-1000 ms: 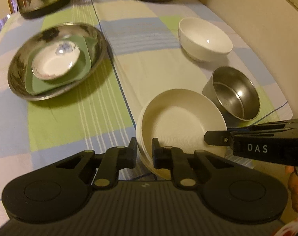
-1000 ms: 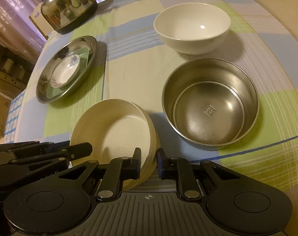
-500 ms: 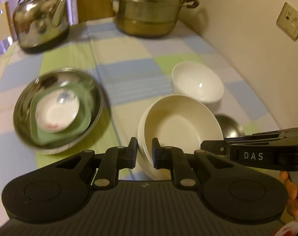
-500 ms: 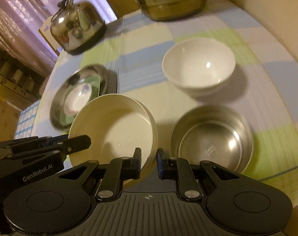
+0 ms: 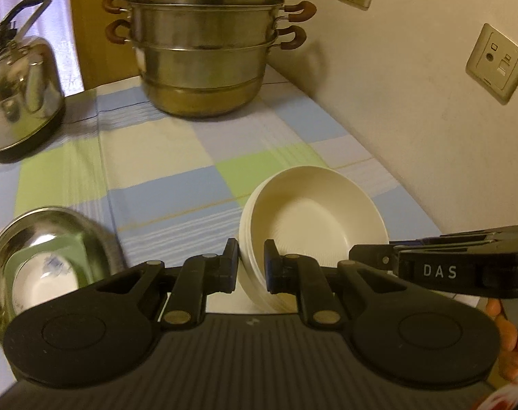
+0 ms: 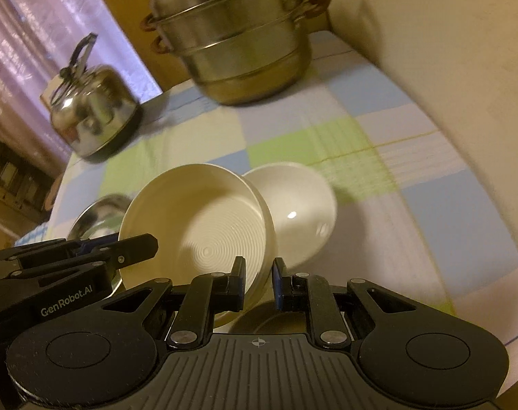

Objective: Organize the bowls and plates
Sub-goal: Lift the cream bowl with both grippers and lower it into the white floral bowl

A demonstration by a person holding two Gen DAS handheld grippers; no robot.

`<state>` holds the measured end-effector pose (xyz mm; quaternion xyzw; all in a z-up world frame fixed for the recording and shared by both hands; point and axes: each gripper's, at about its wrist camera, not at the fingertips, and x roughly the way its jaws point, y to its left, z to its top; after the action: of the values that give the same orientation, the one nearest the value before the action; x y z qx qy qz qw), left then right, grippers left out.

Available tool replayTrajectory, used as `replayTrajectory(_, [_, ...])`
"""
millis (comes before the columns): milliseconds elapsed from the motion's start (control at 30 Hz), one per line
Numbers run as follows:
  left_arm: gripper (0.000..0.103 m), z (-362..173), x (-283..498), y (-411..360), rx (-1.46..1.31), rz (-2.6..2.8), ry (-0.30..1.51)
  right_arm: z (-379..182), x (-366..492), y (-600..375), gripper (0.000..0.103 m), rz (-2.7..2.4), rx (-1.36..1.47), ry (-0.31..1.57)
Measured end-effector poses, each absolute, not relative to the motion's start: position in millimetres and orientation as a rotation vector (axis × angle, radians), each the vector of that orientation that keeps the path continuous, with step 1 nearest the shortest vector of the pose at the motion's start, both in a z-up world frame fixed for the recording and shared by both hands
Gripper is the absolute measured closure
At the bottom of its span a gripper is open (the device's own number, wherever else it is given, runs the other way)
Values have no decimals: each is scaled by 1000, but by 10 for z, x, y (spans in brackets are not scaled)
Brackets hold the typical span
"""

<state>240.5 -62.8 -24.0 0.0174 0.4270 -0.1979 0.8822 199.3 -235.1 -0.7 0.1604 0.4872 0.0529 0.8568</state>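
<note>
— Cream ribbed bowl (image 5: 313, 225): where is it, and who has it?

— It hangs clear of the checked tablecloth (image 5: 176, 157), tilted, carried between both tools. The left gripper (image 5: 251, 266) is clenched on the rim at one side, one finger inside and one outside the wall. The right gripper (image 6: 257, 282) pinches the opposite rim the same way. In the right wrist view it sits in front of the white porcelain bowl (image 6: 300, 218), partly covering it.

— How does it look to handle?

— Stiff and probably ceramic, so fragile if dropped. The glaze looks smooth, which suggests the thin rim could slip between narrow pads. It seems fairly heavy for a rim pinch, hence two grips on opposite sides.

— Is the rim the right place?

— Likely the only one; the wall is too wide to span. Opposite points keep it from swinging.

— Where might it go?

— Possibly onto the white bowl, or the steel basin (image 5: 50, 235) holding the green plate (image 5: 70, 249) and the small flowered dish (image 5: 47, 280). That cannot be told yet. The steamer pot (image 5: 204, 44) and kettle (image 5: 19, 95) stand well apart.
</note>
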Motion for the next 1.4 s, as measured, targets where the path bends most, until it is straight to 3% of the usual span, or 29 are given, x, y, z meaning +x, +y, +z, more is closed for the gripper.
replayTrajectory(533, [89,-521,2850,-842,-13,-394,950,-214,2487,-2631,87,63,330,1061])
replayTrajectory(1400, [86,-681,2931,-893,-12,-404,1011,-389,2594,-2705,87,52,346,1104])
